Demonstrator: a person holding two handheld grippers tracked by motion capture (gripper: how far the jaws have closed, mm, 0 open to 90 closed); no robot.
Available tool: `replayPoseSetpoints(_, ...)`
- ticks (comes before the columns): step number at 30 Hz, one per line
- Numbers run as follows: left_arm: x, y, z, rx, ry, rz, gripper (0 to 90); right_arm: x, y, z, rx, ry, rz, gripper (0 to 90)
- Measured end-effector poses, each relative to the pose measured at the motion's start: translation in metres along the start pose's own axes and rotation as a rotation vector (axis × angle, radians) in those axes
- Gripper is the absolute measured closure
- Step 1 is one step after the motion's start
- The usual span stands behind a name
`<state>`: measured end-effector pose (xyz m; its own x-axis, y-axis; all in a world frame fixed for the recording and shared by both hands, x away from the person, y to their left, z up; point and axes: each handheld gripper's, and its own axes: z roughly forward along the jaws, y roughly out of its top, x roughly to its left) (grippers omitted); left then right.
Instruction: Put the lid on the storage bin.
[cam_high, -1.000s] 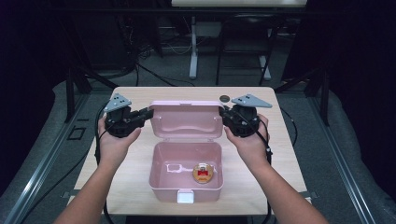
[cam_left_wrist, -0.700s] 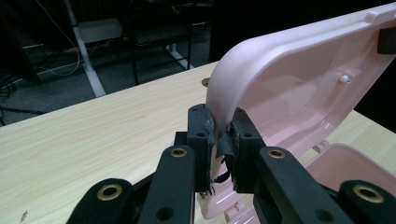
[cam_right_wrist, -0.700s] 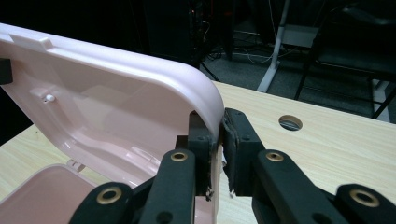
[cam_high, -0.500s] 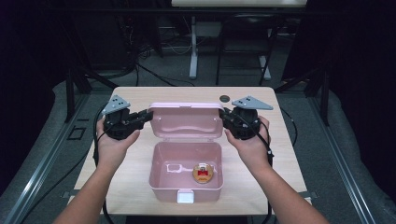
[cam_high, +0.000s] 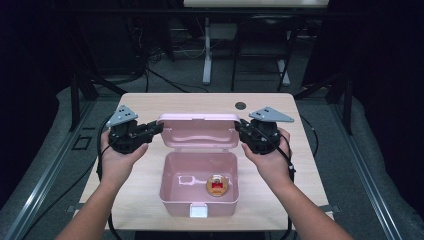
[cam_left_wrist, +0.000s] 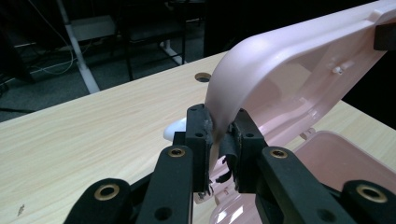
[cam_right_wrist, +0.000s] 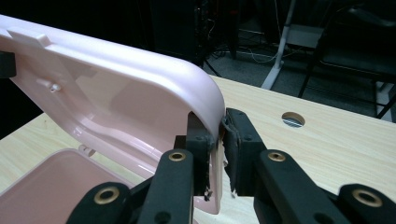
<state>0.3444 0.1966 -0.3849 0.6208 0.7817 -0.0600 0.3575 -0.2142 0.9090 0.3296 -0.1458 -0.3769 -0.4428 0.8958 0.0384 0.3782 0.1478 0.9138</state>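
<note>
The left tongs (cam_high: 154, 129) stood nearly shut, pads pinching the left end wall of the lid (cam_high: 199, 132). The right tongs (cam_high: 241, 128) were narrow too and pinched the right end wall. In each gripper view the thin pink rim sat between the two pads.

Compared with the views from a second earlier, hardly anything had changed. Both hands kept their places and the lid stood at the same angle. I judged that the swing was paused at full open, so the lid could either be let go or be brought back down.

The lid rose from the far edge of the box (cam_high: 165, 175), which sat mid-table (cam_high: 300, 165) between the forearms. Its long axis ran across the table from one pair of tongs to the other. Its hollow inner face looked toward the person and leaned a little back. A round badge (cam_high: 216, 185) lay in the box.
</note>
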Motion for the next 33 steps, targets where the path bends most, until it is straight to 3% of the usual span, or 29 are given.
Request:
replayPoseSetpoints(30, -0.011, -0.012, -0.016, 0.006, -0.027, 0.016, 77.5, 0.008, -0.014, -0.017, 0.010, 0.023, -0.025, 77.7)
replayPoseSetpoints(33, -0.013, -0.012, -0.019, -0.002, -0.033, 0.017, 73.8, 0.010, -0.015, -0.019, 0.012, 0.023, -0.043, 77.7)
